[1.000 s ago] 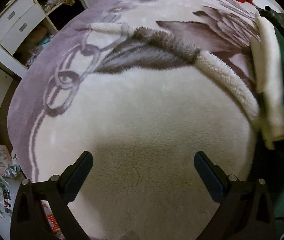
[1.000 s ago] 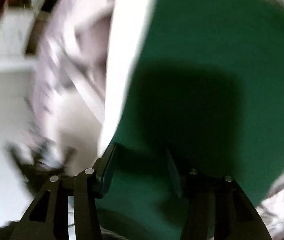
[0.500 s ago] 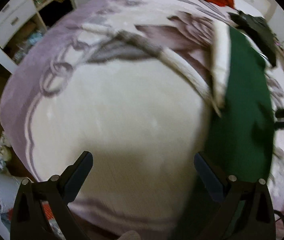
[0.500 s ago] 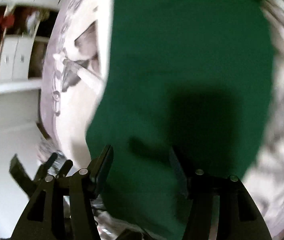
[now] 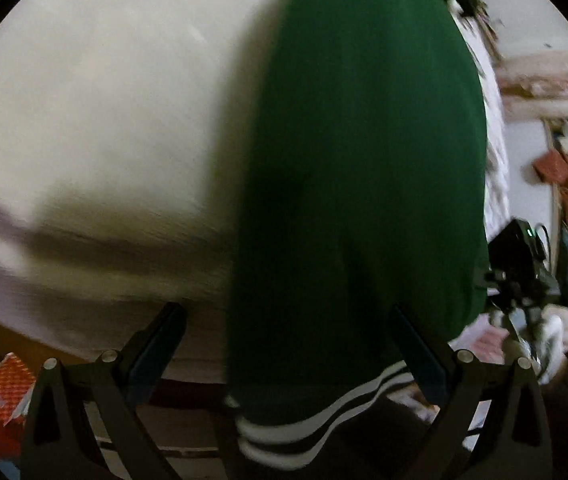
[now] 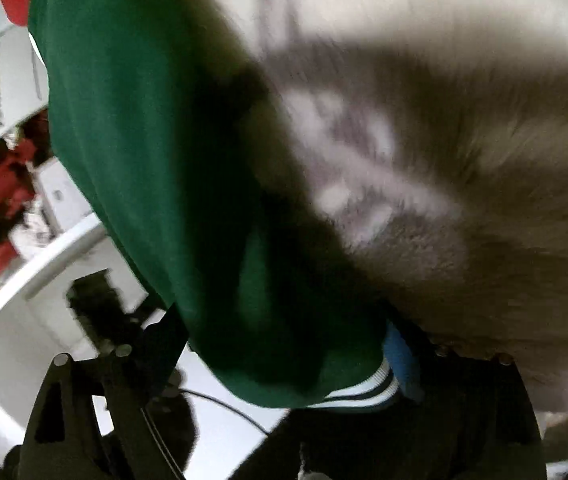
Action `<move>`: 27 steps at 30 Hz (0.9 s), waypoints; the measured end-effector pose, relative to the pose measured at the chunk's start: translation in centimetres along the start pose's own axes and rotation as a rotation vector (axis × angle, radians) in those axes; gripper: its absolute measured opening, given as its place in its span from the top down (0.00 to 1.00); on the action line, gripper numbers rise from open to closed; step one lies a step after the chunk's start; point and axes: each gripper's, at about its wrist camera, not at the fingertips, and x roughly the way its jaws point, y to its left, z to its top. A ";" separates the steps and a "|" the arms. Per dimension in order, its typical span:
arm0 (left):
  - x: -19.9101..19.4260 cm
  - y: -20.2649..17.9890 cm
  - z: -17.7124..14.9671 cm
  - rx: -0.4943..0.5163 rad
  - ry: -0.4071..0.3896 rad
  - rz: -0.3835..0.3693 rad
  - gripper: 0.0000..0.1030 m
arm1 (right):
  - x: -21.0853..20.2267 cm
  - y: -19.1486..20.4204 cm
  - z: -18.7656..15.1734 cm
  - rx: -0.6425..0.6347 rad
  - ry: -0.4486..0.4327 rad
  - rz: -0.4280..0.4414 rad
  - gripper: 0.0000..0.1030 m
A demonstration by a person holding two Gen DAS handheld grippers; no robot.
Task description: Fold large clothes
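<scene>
**Green garment laid long on the bed, both grippers at its striped end**

Left wrist view: the left gripper [image 5: 284,344] stands wide with nothing pinched, and the green garment [image 5: 360,160] runs straight away from it, long axis up the frame, lying on the pale blanket [image 5: 95,100]. Its striped hem [image 5: 316,412] sits just under the jaws, nearer the right finger. The right gripper [image 5: 524,280] shows at the garment's right edge, small and dark. The blur hides any creases or sleeves.

Right wrist view: the right gripper [image 6: 284,344] has its jaws opening, and the hem [image 6: 364,390] lies between them, close against the blue pad [image 6: 400,356]; it looks let go, though smear makes contact hard to call. The garment [image 6: 143,140] stretches up and left from here, its far end cut off. This hand looks nearer the hem, so a regrip there seems likeliest.
</scene>
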 end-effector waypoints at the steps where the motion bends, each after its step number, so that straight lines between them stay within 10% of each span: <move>1: 1.0 -0.4 -0.1 0.017 0.015 -0.007 0.00 | 0.4 -0.2 -0.2 -0.017 0.008 0.023 0.08; 5: 1.9 -1.8 0.0 0.060 -0.024 0.009 0.00 | 2.0 0.6 -0.6 -0.096 0.078 0.081 0.07; 9: 0.6 -2.9 0.2 0.053 -0.091 0.022 0.47 | 5.7 2.2 0.3 -0.128 0.105 0.058 0.08; 11: -0.2 -3.3 0.2 0.033 -0.114 0.043 0.71 | 6.9 3.4 0.4 -0.157 0.105 0.048 0.24; 12: -0.5 -3.5 0.0 0.027 -0.121 0.046 0.79 | 7.3 3.9 0.1 -0.160 0.114 0.047 0.60; 13: -0.9 -3.7 -0.2 0.019 -0.132 0.053 0.84 | 7.5 4.3 -0.1 -0.148 0.109 0.053 0.60; 19: -4.2 -5.6 -0.3 -0.034 -0.179 0.040 0.88 | 6.7 7.9 -2.9 -0.110 0.040 0.129 0.68; 27: -10.0 -10.4 3.3 -0.016 -0.251 -0.108 0.89 | -4.2 12.7 -3.6 -0.101 -0.030 0.314 0.70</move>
